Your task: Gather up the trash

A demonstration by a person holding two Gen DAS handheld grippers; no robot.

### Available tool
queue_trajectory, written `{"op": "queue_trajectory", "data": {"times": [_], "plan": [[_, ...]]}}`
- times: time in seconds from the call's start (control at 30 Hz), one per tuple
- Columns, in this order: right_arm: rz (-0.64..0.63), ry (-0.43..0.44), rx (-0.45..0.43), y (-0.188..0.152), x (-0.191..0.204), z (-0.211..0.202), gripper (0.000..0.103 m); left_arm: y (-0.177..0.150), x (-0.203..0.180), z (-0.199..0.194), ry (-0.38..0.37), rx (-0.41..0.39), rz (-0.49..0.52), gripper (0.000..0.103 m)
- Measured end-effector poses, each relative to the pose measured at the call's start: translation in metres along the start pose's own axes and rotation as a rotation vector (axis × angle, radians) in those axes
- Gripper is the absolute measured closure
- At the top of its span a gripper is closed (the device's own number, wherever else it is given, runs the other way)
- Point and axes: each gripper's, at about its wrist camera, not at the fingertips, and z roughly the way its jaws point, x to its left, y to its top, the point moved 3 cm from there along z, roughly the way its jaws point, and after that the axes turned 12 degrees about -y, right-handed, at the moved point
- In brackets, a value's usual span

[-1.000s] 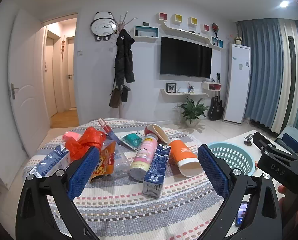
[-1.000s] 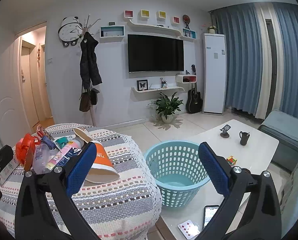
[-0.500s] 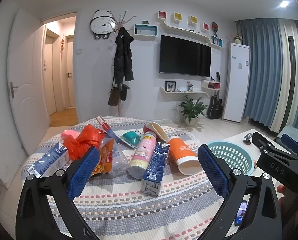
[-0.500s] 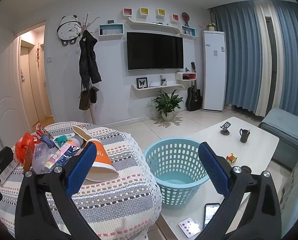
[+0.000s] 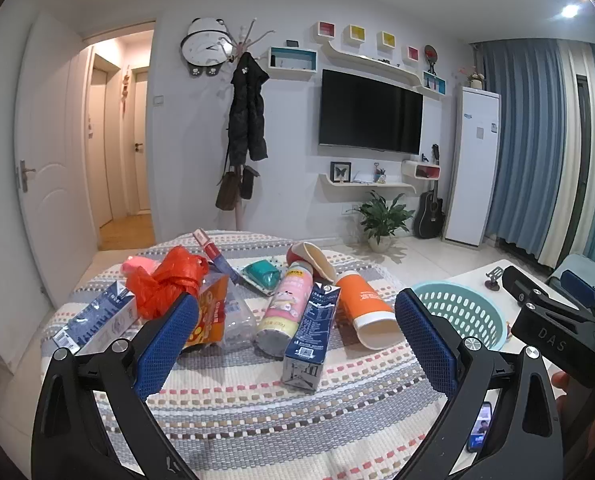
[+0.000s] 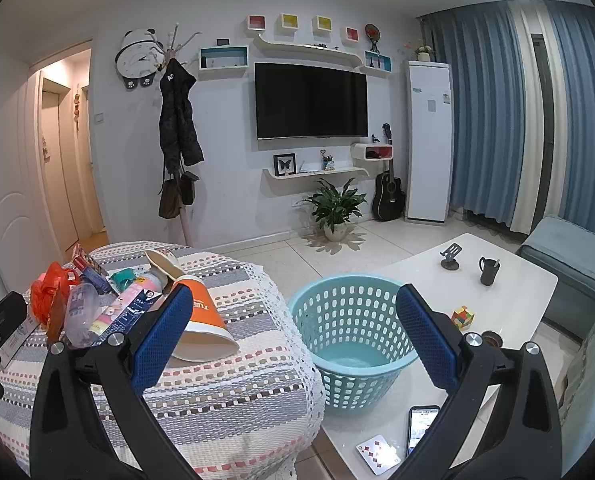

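Trash lies on a round table with a striped cloth [image 5: 257, 420]: a dark blue carton [image 5: 311, 332], a pink can [image 5: 283, 312], an orange paper cup [image 5: 367, 312], a red plastic bag [image 5: 165, 284], a clear bottle [image 5: 235, 320], a blue-white box [image 5: 97, 322] and a teal wad [image 5: 261, 274]. A teal basket [image 6: 349, 336] stands empty on the white low table to the right. My left gripper [image 5: 295, 346] is open above the table's near side, facing the carton. My right gripper [image 6: 293, 336] is open and empty, over the gap between table and basket, with the orange cup [image 6: 201, 328] by its left finger.
The white coffee table [image 6: 509, 300] holds a phone [image 6: 419, 428], a playing card [image 6: 377, 454], a puzzle cube [image 6: 462, 316], a black mug [image 6: 488, 270] and a small stand. A grey sofa [image 6: 569, 256] is at the right. Beyond are tiled floor, a plant and a TV wall.
Both grippers rose or drew back slightly; the trash and basket sit a little lower and farther in view. Both stay open. Nothing on the table moved.
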Motion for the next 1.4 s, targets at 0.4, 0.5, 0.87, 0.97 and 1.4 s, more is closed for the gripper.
{"op": "queue_trajectory", "data": {"times": [0.4, 0.5, 0.87, 0.97, 1.4], "plan": [[-0.013, 0.005, -0.009, -0.002, 0.005, -0.003, 0.006, 0.003, 0.004, -0.001, -0.002, -0.011, -0.010, 0.008], [-0.013, 0.007, -0.009, -0.001, 0.006, -0.003, 0.006, 0.003, 0.004, -0.002, -0.003, -0.011, -0.011, 0.008], [-0.016, 0.010, -0.009, -0.001, 0.009, -0.003, 0.006, 0.004, 0.008, -0.003, -0.006, -0.015, -0.010, 0.008], [-0.019, 0.014, 0.006, -0.001, 0.009, 0.000, 0.006, 0.000, 0.021, -0.005, -0.012, -0.003, -0.025, 0.008], [-0.093, 0.124, 0.119, -0.010, 0.045, 0.039, 0.040, -0.019, 0.166, -0.027, 0.201, 0.045, -0.195, 0.008]]}}
